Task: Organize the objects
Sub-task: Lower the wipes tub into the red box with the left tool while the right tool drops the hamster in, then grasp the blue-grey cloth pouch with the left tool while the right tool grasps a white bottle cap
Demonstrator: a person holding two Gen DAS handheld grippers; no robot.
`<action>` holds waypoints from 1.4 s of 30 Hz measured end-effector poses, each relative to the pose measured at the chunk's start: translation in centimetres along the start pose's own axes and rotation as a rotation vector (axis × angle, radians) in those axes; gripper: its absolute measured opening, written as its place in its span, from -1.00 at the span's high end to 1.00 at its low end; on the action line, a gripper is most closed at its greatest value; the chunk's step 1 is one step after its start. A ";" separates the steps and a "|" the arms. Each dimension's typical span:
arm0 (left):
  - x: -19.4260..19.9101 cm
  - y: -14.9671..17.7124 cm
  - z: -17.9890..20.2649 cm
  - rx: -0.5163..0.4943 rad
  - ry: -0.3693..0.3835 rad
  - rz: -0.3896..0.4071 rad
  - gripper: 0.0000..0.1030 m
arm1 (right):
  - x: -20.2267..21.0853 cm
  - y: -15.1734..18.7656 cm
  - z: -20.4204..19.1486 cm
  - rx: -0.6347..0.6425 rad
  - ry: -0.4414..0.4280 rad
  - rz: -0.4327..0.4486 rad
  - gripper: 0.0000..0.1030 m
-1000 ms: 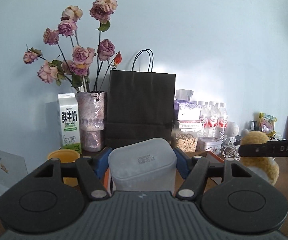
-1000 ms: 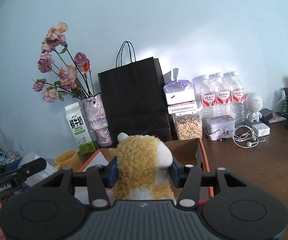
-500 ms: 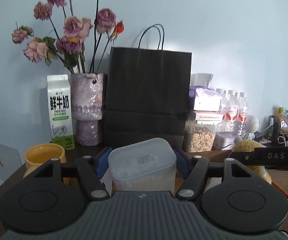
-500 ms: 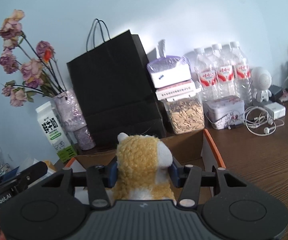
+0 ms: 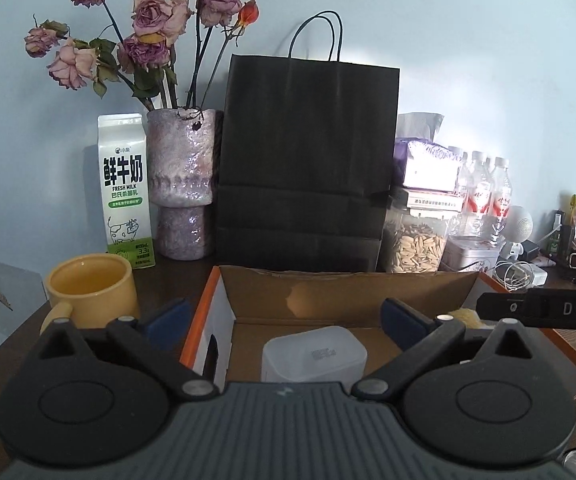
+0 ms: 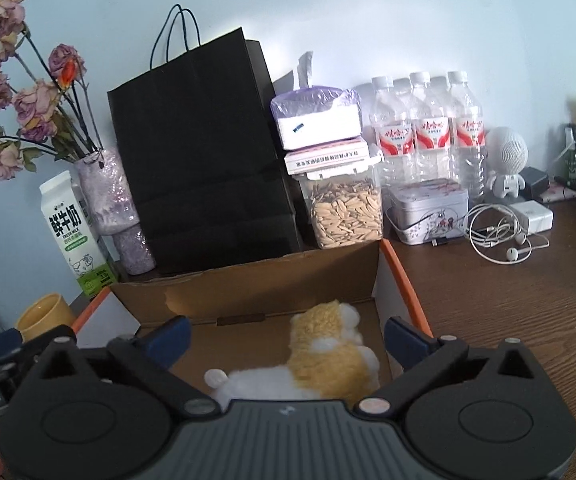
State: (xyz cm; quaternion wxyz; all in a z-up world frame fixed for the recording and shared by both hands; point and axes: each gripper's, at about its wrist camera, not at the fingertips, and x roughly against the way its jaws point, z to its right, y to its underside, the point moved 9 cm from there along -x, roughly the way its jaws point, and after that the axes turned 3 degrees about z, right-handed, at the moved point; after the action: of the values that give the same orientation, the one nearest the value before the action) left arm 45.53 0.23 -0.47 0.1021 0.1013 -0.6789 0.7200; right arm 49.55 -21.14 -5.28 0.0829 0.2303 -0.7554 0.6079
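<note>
Tools both stand wide: left tool (image 5: 284,314), right tool (image 6: 286,332); jaws just opened, container (image 5: 313,354) and plush toy (image 6: 327,354) released, so we lift straight clear of the box (image 5: 343,292).

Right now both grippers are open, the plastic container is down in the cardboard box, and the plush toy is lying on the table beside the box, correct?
Not quite. The plush toy lies inside the cardboard box, not on the table beside it; the right wrist view shows this. The rest holds: the left gripper and right gripper have just opened, and the plastic container sits in the box.
</note>
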 end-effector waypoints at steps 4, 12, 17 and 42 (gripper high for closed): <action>0.7 -0.3 -0.2 0.014 -0.001 0.005 -1.00 | 1.0 -0.4 -0.3 0.012 -0.008 0.019 -1.00; 3.9 -1.1 -0.5 0.021 -0.006 0.023 -1.00 | 4.9 -0.5 -1.1 0.053 -0.020 0.065 -1.00; 6.8 -1.0 -0.3 0.015 0.003 0.021 -1.00 | 7.8 0.0 -1.2 0.084 -0.015 0.075 -1.00; 19.4 8.1 -0.7 0.035 0.040 -0.163 -1.00 | 20.6 12.0 0.4 0.195 -0.011 -0.049 -1.00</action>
State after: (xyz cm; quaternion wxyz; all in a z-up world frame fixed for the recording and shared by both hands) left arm 24.67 0.67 -2.72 0.1722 0.1436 -0.6536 0.7228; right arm 26.13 -24.79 -7.58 0.0706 0.2592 -0.6871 0.6751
